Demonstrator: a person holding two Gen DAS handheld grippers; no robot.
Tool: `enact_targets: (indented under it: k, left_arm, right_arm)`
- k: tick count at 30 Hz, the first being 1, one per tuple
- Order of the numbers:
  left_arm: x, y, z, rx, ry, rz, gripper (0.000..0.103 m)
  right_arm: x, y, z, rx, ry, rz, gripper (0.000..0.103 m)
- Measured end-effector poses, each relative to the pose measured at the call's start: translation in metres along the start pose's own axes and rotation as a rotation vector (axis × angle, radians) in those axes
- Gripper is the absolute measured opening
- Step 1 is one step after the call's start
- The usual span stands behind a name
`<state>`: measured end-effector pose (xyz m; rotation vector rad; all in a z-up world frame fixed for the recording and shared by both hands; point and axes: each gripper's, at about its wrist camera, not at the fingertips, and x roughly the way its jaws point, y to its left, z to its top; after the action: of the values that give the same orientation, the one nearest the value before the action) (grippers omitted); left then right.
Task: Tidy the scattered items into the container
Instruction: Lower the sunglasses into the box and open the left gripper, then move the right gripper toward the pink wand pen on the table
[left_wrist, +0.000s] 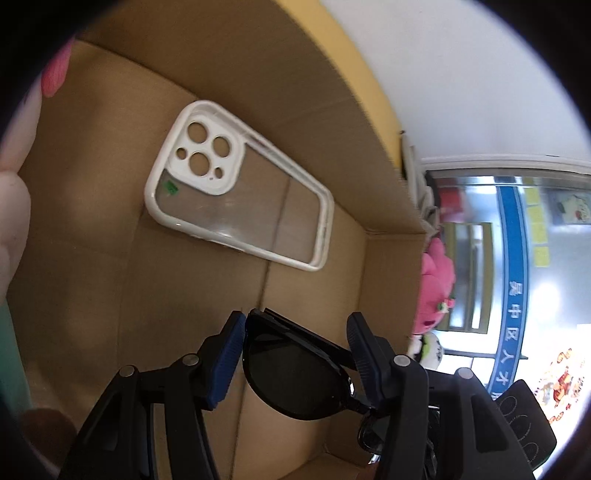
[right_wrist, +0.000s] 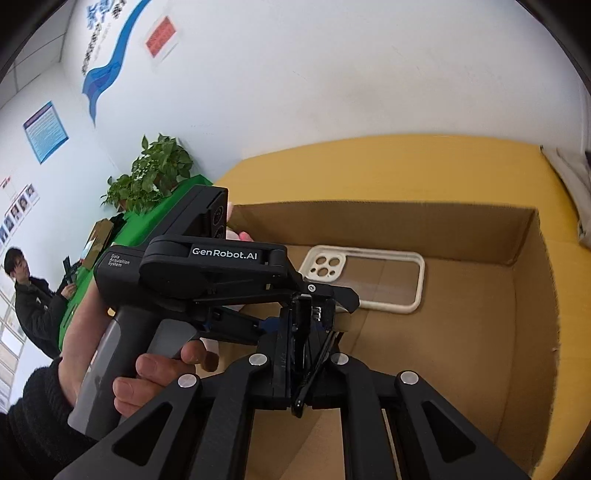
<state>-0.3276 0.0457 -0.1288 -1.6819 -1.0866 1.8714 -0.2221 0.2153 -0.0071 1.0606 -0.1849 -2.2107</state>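
Between the blue-padded fingers of the left gripper (left_wrist: 295, 354), a pair of black sunglasses (left_wrist: 295, 373) hangs folded over the open cardboard box (left_wrist: 388, 184), one lens filling the gap and the frame's corner pressed against the right-hand finger. From the right wrist view, the right gripper (right_wrist: 299, 363) has its fingers drawn narrow on the same sunglasses, a thin temple arm slanting down between them, so both tools appear to grip the one item at once. Just beyond the fingertips lies the box floor; farther ahead, a white-rimmed clear phone case (left_wrist: 236, 192) rests flat on it, already stowed. The placing of the glasses looks to be the step in hand. Next, one gripper would likely need to let go, then the other lower and release short of the case. Past the box wall, a yellow surface (right_wrist: 406, 166).
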Motion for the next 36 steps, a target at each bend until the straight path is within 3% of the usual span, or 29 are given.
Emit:
enact_targets:
  k: [5,9,13,17,19,22,29,34,36]
  left_arm:
    - [0.010,0.004,0.005,-0.013,-0.002,0.026,0.053]
    - [0.009,0.000,0.006,0.007,-0.022,0.055,0.054]
    - [0.004,-0.006,0.004,0.040,-0.058,0.090,0.054]
    - [-0.004,-0.014,0.001,0.081,-0.084,0.103,0.054]
    - [-0.012,-0.023,-0.004,0.123,-0.107,0.112,0.054]
    - [-0.028,-0.036,-0.014,0.197,-0.145,0.132,0.054]
    - [-0.087,-0.074,-0.081,0.470,-0.311,0.243,0.057]
    - [-0.126,-0.091,-0.154,0.654,-0.482,0.375,0.067]
    - [-0.134,-0.095,-0.185,0.701,-0.527,0.414,0.076]
  right_arm:
    - [0.012,-0.018,-0.005,0.067,0.032,0.001,0.007]
    - [0.017,-0.025,-0.006,0.085,0.088,-0.046,0.018]
    - [0.014,-0.033,-0.010,0.097,0.114,-0.102,0.046]
    - [0.006,-0.036,-0.008,0.076,0.118,-0.148,0.059]
    - [0.005,-0.032,-0.007,0.047,0.136,-0.185,0.076]
    - [-0.001,-0.023,-0.007,-0.019,0.166,-0.224,0.084]
    - [-0.057,0.012,-0.027,-0.185,0.078,-0.357,0.095]
    - [-0.107,0.048,-0.054,-0.227,-0.050,-0.443,0.102]
    - [-0.124,0.060,-0.069,-0.219,-0.086,-0.458,0.102]
